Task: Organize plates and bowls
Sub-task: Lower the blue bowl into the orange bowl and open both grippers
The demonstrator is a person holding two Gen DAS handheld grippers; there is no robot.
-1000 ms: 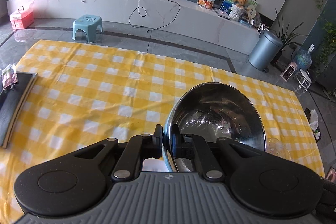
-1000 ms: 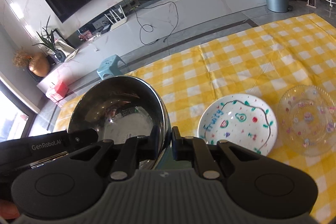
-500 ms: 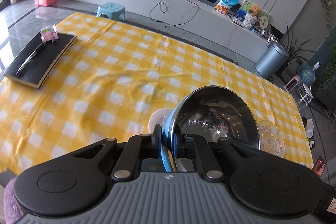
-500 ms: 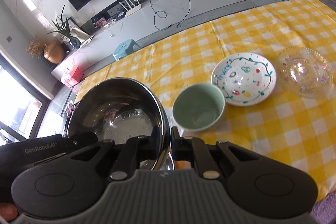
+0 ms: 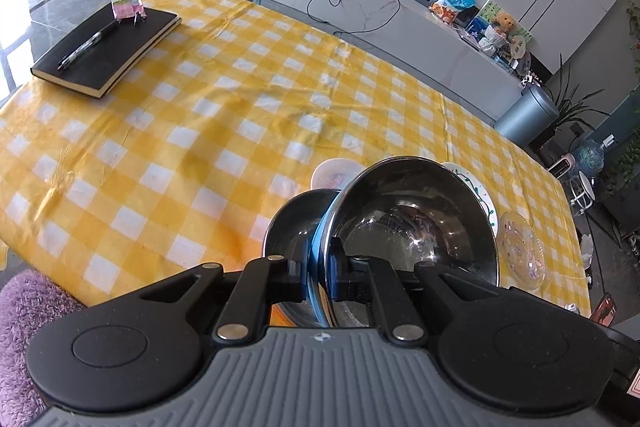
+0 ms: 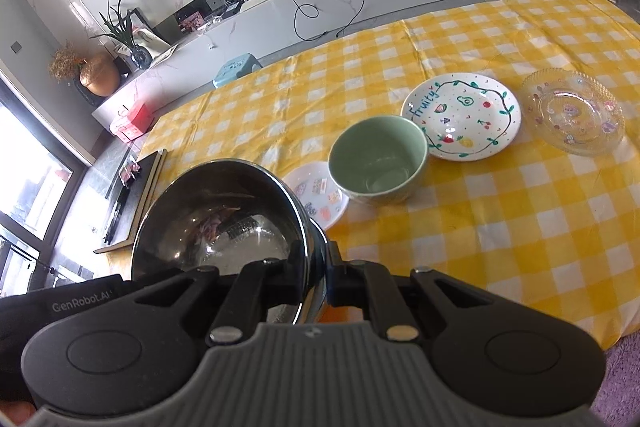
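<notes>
A steel bowl with a blue outside hangs tilted over the near part of the yellow checked table. My left gripper is shut on its rim. My right gripper is shut on the opposite rim. A second dark metal bowl shows just under and left of it. Beyond lie a small white sticker plate, a green bowl, a white "Fruity" plate and a clear glass plate. The steel bowl hides the green bowl in the left wrist view.
A black notebook with a pen on it lies at the table's far left corner. Purple fluffy fabric sits at the near edge. The left gripper's black body shows at the lower left of the right wrist view.
Both grippers have carried the steel bowl back toward the near edge and slightly down. The green bowl, the sticker plate and the second metal bowl have come into view.
</notes>
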